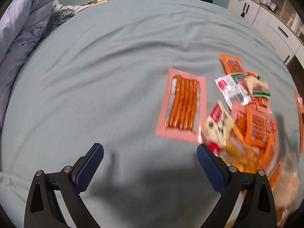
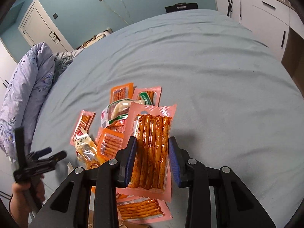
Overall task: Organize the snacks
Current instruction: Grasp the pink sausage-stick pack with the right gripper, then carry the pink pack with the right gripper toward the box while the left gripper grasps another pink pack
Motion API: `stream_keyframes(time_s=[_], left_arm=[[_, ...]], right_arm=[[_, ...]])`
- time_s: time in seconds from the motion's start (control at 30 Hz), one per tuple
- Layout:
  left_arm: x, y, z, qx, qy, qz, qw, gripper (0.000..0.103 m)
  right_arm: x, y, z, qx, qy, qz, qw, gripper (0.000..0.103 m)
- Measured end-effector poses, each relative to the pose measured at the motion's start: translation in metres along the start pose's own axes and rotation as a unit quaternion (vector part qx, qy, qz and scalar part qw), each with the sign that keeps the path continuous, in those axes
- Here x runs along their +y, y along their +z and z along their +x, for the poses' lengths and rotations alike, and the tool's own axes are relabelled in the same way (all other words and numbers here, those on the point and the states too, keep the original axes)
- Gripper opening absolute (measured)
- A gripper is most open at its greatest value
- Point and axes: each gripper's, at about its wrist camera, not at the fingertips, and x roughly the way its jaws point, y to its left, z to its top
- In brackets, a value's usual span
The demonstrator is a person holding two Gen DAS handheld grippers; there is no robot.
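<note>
My right gripper [image 2: 152,140] is shut on a pink pack of orange spicy sticks [image 2: 152,125], lifted above the bed. Under it lies another pink pack [image 2: 140,207]. A pile of orange, pink and white snack packs [image 2: 114,125] sits to its left. My left gripper [image 1: 150,152] is open, with only sheet between its blue pads. A single pink stick pack [image 1: 182,104] lies flat just beyond it, and the blurred snack pile [image 1: 247,114] is on its right, behind the right finger [image 1: 210,163]. A hand holds the left gripper [image 2: 47,155] at the pile's left.
Everything lies on a pale blue bed sheet [image 1: 114,66]. A lilac quilt [image 1: 22,38] is bunched along the left edge. White cabinets [image 2: 266,9] stand past the bed's far right, and a white door [image 2: 38,28] is at the far left.
</note>
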Motion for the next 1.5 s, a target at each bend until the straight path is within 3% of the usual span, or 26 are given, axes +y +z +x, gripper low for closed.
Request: stream_keyframes(time_s=[0.13,0.27,0.4,0.43,0.47,0.5,0.57,0.77,0.87,0.93,1.0,1.17,1.3,1.43,1.5], left_arm=[[-0.009,0.019,0.013,-0.001,-0.044,0.015,0.9989,0.098],[-0.011,0.031,0.045,0.023,-0.028,-0.008,0.9993,0.099],[-0.02,0.034,0.048,-0.016,-0.007,-0.007,0.9998,0.096],[-0.024,0.035,0.046,-0.024,-0.008,0.003,0.9997,0.081],[-0.029,0.036,0.042,-0.031,-0.012,0.017,0.9993,0.058],[-0.034,0.036,0.037,-0.038,-0.01,0.03,0.9988,0.044],[-0.039,0.037,0.033,-0.036,-0.002,0.038,0.9986,0.034],[-0.027,0.022,0.001,-0.021,-0.009,0.004,0.9997,0.033],[-0.013,0.015,-0.052,-0.059,-0.014,-0.023,0.9979,0.033],[-0.003,0.006,-0.089,-0.084,-0.025,-0.039,0.9954,0.033],[0.0,-0.013,-0.139,-0.124,-0.052,-0.049,0.9897,0.033],[-0.019,-0.076,-0.206,-0.173,-0.141,-0.039,0.974,0.033],[-0.062,-0.125,-0.215,-0.167,-0.181,0.008,0.9692,0.035],[-0.095,-0.138,-0.193,-0.119,-0.14,0.053,0.9815,0.041],[-0.106,-0.14,-0.179,-0.095,-0.12,0.072,0.9856,0.056]], right_arm=[[0.001,0.013,0.003,0.009,0.004,0.002,1.0,0.032],[0.001,0.015,0.011,0.021,0.01,0.002,1.0,0.032],[0.0,0.015,0.018,0.03,0.007,-0.001,1.0,0.032],[0.001,0.015,0.02,0.03,0.004,-0.002,1.0,0.032],[0.002,0.015,0.021,0.031,-0.001,-0.006,1.0,0.032],[0.003,0.015,0.023,0.031,-0.005,-0.008,0.999,0.032],[0.004,0.014,0.024,0.028,-0.006,-0.008,1.0,0.032],[-0.004,0.01,0.01,-0.003,0.011,0.023,1.0,0.032],[-0.009,0.005,-0.003,-0.02,0.013,0.033,0.999,0.032],[-0.016,0.0,-0.007,-0.017,0.036,0.059,0.997,0.032],[-0.025,-0.009,-0.012,-0.013,0.071,0.094,0.993,0.032],[-0.025,-0.027,-0.035,-0.024,0.063,0.085,0.994,0.032],[-0.021,-0.038,-0.062,-0.039,0.071,0.077,0.994,0.032],[-0.014,-0.05,-0.079,-0.051,0.068,0.045,0.995,0.032],[-0.01,-0.06,-0.089,-0.054,0.073,0.032,0.995,0.032]])
